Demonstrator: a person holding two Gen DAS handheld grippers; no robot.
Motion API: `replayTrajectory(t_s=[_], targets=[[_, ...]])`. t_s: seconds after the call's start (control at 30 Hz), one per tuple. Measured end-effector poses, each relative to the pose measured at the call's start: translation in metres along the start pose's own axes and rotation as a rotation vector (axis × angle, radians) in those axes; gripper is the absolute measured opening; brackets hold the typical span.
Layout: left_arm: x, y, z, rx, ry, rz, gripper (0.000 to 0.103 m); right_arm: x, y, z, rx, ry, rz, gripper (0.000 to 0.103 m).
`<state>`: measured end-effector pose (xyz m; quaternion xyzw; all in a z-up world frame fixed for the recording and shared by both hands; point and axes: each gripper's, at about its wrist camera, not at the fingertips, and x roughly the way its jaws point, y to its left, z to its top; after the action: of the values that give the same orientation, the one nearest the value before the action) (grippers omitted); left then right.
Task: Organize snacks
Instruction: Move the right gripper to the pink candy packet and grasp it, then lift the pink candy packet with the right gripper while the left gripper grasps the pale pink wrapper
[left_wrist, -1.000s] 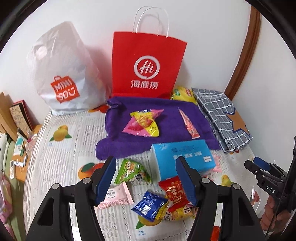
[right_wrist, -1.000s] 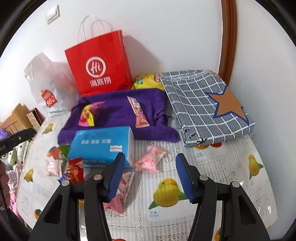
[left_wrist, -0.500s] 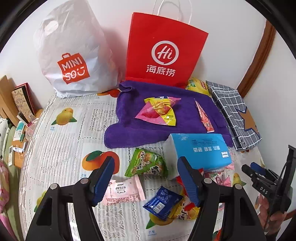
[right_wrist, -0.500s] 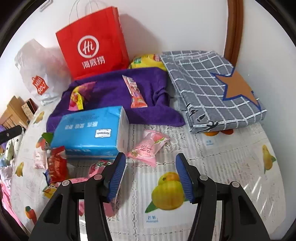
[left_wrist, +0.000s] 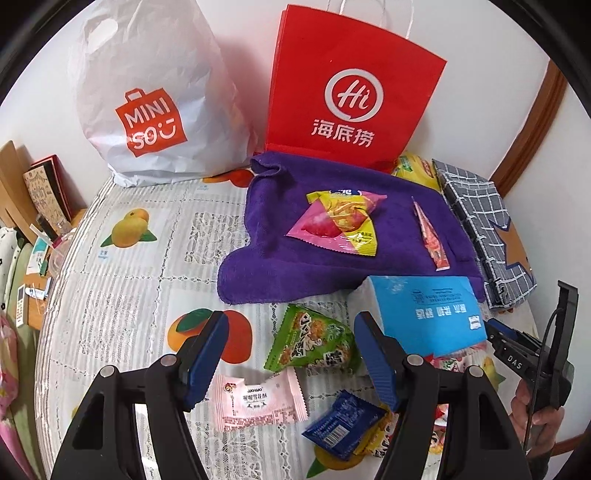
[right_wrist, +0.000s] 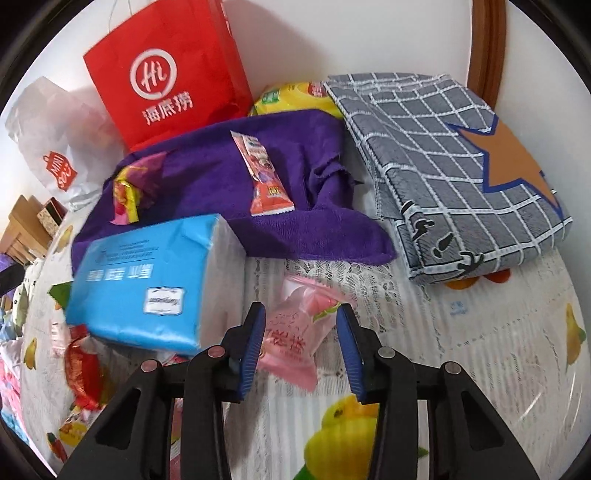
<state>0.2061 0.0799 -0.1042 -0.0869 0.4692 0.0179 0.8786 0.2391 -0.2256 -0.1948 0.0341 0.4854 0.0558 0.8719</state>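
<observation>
My left gripper (left_wrist: 291, 350) is open above a green snack bag (left_wrist: 314, 341), a pale pink packet (left_wrist: 258, 404) and a blue packet (left_wrist: 341, 424). A purple towel (left_wrist: 280, 258) holds a pink-yellow snack bag (left_wrist: 340, 221) and a red stick packet (left_wrist: 430, 236). My right gripper (right_wrist: 301, 339) is open with its jaws either side of a pink candy packet (right_wrist: 295, 332), not closed on it. The towel (right_wrist: 207, 177) and stick packet (right_wrist: 264, 177) lie beyond. The right gripper also shows in the left wrist view (left_wrist: 513, 350).
A blue tissue pack (right_wrist: 147, 280) lies left of the right gripper. A red paper bag (left_wrist: 351, 88) and a white Miniso bag (left_wrist: 147, 96) stand against the wall. A folded grey checked cloth (right_wrist: 443, 155) lies at right, a yellow bag (right_wrist: 291, 96) behind the towel.
The right gripper moved forward and down and narrowed around the pink candy packet. The left gripper moved forward and left over the loose packets.
</observation>
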Motion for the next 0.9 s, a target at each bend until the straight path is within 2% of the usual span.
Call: replayTrajectory(t_s=[0.07, 0.23, 0.4, 0.5, 0.6, 0.7, 0.9], targets=[[0.004, 0.000, 0.000, -0.002, 0.008, -0.004, 0.068, 0.006, 0.001, -0.001, -0.011, 0.023, 0.002, 0.030], [0.009, 0.002, -0.001, -0.002, 0.018, -0.004, 0.068, 0.001, -0.007, -0.004, -0.021, 0.029, -0.018, 0.031], [0.009, 0.006, -0.001, -0.005, 0.018, 0.001, 0.068, 0.002, -0.008, -0.002, -0.052, 0.028, -0.008, 0.046], [0.009, 0.011, -0.002, -0.007, 0.021, 0.011, 0.068, 0.015, -0.003, -0.004, -0.078, 0.060, -0.027, 0.046], [0.012, 0.017, -0.005, -0.010, 0.033, 0.024, 0.068, 0.018, 0.004, -0.008, -0.116, 0.027, -0.065, 0.046], [0.016, 0.022, -0.009, -0.021, 0.049, 0.032, 0.068, 0.017, 0.003, -0.009, -0.106, 0.005, -0.062, 0.041], [0.026, 0.031, -0.028, -0.048, 0.090, 0.031, 0.068, 0.004, -0.005, -0.014, -0.068, -0.010, -0.050, 0.040]])
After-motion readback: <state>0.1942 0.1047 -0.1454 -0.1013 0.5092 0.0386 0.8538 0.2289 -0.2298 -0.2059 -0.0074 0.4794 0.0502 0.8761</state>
